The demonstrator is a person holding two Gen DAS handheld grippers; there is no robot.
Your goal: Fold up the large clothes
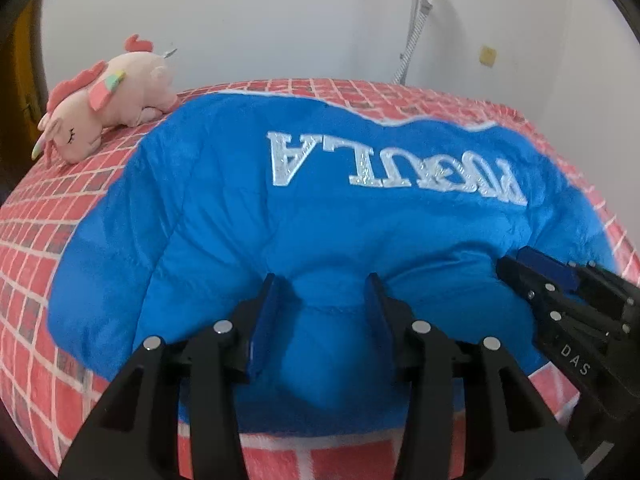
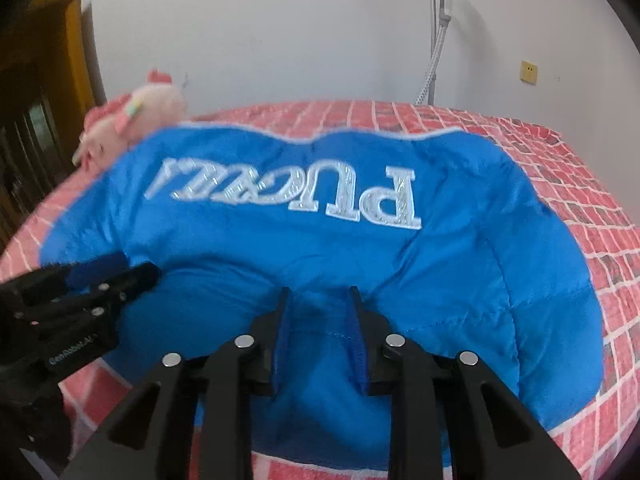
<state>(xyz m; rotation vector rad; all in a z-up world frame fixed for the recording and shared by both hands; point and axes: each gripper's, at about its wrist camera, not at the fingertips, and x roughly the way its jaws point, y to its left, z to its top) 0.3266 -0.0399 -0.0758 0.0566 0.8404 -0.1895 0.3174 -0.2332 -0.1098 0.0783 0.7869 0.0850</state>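
item: blue padded garment [image 1: 320,208], spread on the brick-print bed [image 1: 48,240]. soft, bulky, light by the look; plush face likely grippy. left gripper [image 1: 324,280] and right gripper [image 2: 318,292] each pinched a bunched near-edge fold, jaws part-closed. best held at hem.

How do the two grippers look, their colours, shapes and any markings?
Both are black plastic with angular, triangular cut-outs and round silver pins at the joints. The left gripper has flat blue pads on its fingers, and the right gripper has the same. White lettering reads "DAS" on the right gripper's side and "GenRobot.AI" on the left's. No cables or sleeves show.
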